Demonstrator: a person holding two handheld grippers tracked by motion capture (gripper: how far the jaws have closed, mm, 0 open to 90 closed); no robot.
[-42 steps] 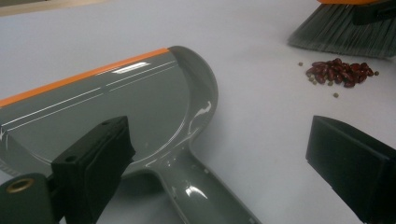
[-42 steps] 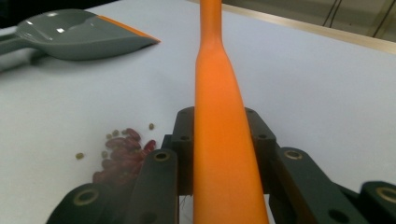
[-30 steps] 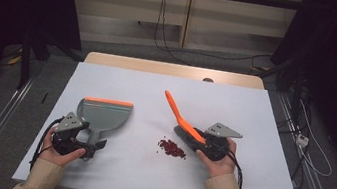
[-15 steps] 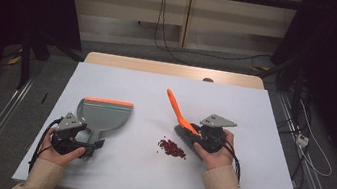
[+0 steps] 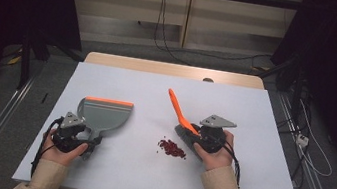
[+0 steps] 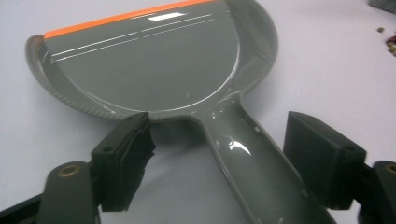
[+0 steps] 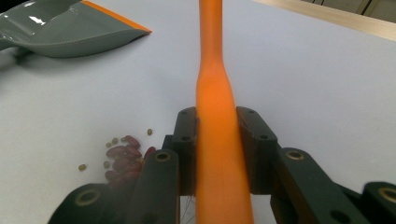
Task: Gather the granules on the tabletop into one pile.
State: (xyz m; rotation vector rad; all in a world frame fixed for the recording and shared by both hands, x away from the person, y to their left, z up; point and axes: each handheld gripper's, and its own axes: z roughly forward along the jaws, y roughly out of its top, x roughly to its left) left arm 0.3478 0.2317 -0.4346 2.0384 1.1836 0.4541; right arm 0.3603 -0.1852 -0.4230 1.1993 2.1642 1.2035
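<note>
A grey dustpan (image 5: 103, 114) with an orange lip lies at the table's left, its handle pointing toward the person. My left gripper (image 5: 91, 142) straddles that handle. In the left gripper view the dustpan (image 6: 149, 60) fills the top, and the left gripper (image 6: 224, 144) has its jaws either side of the handle; they have just been closing, with gaps still showing at the pads. My right gripper (image 5: 196, 131) is shut on an orange-handled brush (image 5: 177, 108), whose handle slants up and away. The brush handle (image 7: 211, 46) runs between the pressed pads of the right gripper (image 7: 217, 121). A small pile of red beans (image 5: 172, 148) lies left of the brush head.
The white table (image 5: 254, 117) has open surface at the back and right. In the right gripper view the beans (image 7: 123, 158) lie at the lower left. Cables trail on the floor beyond the table's far edge and to its right.
The right hand with the brush has edged slightly away from the person. The left hand has stayed by the dustpan handle.
</note>
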